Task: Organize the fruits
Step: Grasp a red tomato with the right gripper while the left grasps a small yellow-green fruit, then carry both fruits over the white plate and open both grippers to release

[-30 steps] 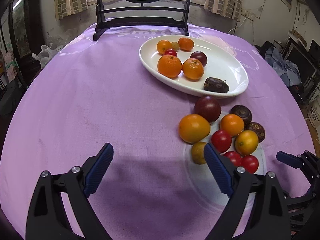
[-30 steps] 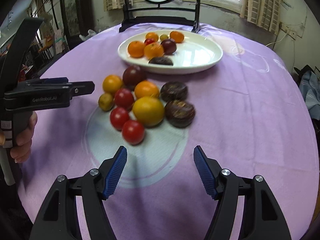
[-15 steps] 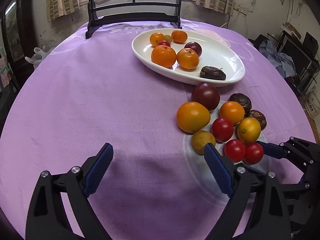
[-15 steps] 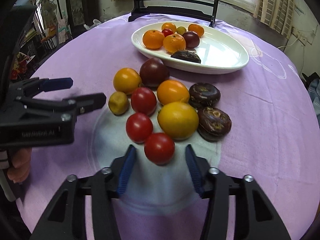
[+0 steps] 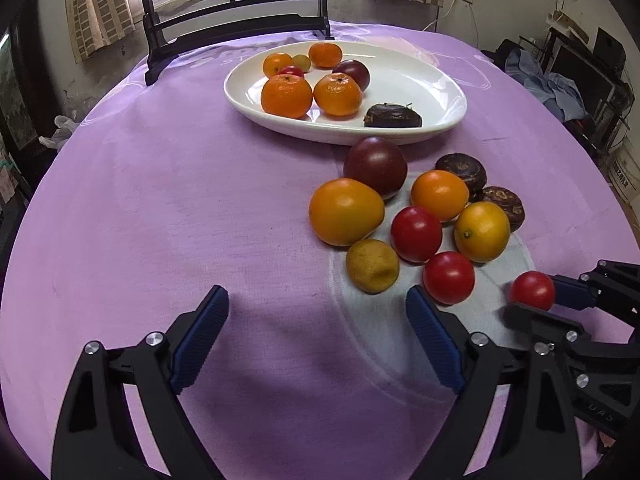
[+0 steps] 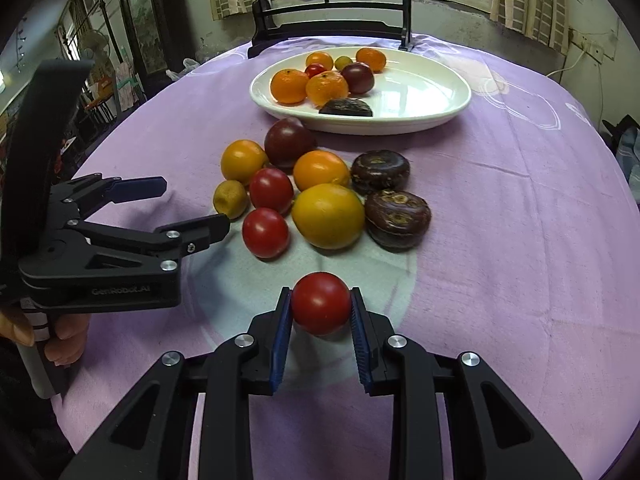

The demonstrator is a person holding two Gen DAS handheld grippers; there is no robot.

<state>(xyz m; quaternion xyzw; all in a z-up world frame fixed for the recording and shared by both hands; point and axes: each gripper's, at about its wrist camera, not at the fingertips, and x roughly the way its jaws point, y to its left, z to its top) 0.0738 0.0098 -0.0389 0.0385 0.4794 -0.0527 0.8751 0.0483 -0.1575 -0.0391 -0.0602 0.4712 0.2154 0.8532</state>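
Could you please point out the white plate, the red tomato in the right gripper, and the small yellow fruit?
white plate (image 6: 420, 92), right wrist view, bare inner surface.
red tomato (image 6: 320, 303), right wrist view, middle of its front.
small yellow fruit (image 5: 372, 266), left wrist view, middle of its top.

a round table under a purple cloth (image 6: 500, 220) holds a white oval plate (image 6: 424, 100), a loose cluster of fruits (image 6: 320, 192) and a dark wooden stand (image 6: 332, 32).

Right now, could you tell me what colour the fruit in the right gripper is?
Red, clearest in the right wrist view: tomato.

Red tomato (image 6: 320, 303) between tool pads
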